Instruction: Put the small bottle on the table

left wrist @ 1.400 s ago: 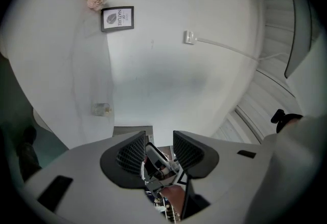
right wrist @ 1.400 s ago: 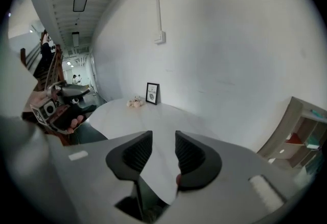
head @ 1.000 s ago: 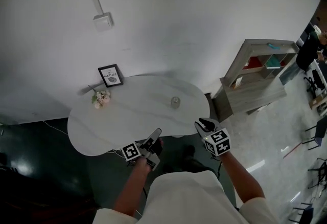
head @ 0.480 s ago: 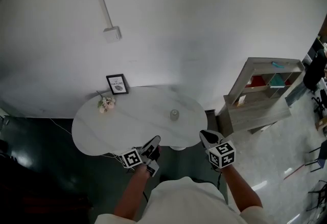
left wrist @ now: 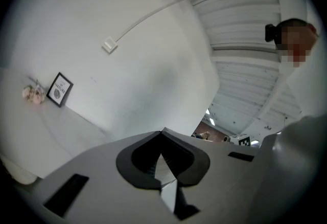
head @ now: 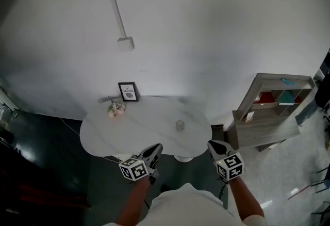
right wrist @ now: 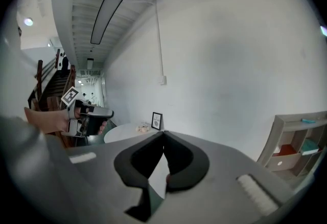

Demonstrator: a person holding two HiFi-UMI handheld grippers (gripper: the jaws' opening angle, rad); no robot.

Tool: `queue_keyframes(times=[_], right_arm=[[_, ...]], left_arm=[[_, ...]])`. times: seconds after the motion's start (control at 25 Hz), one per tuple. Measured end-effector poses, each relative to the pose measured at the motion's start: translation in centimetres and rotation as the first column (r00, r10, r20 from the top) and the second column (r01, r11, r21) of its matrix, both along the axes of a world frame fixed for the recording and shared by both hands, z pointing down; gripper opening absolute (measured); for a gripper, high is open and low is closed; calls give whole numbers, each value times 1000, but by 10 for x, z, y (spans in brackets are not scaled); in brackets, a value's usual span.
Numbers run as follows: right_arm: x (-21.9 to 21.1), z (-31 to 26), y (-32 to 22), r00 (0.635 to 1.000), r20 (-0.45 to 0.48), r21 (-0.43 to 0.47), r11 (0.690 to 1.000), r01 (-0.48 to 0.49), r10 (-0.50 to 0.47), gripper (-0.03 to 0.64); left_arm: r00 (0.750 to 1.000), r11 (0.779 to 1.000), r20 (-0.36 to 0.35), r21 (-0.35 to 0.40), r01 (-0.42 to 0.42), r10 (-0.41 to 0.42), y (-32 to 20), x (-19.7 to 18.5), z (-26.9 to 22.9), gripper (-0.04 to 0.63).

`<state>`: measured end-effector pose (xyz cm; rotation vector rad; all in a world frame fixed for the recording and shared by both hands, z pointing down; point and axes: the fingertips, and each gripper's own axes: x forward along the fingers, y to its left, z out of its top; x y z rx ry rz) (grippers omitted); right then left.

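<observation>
Though it shows blurred, small bottle (head: 179,125) tops table (head: 136,129).

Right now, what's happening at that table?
A person holds two grippers. The left gripper and right gripper are both shut and empty, near the front edge of the white table. The small bottle stands on it, apart from both. A picture frame and flowers sit farther back.

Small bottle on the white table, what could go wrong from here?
1. The small bottle stands on the table, just ahead of the shut left gripper and shut right gripper; a forward swing of either could tip it.
2. Both hover by the table's near edge; bumping it might shake the bottle.
</observation>
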<state>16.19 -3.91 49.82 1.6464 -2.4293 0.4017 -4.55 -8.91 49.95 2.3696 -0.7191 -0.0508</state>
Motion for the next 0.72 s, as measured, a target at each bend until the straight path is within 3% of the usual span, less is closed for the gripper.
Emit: queue_keyframes(times=[0.12,0.72], right_arm=[[5,-4,1,1000,-12,18,1000,-6,7,11],[10,-9,-2,999,-10,40,998,-43,43,11]], left_arm=[[998,999,63,53,11,-14,3,-4,-4,5],[999,999,54,53,1,-4,3,-7,-3,5]])
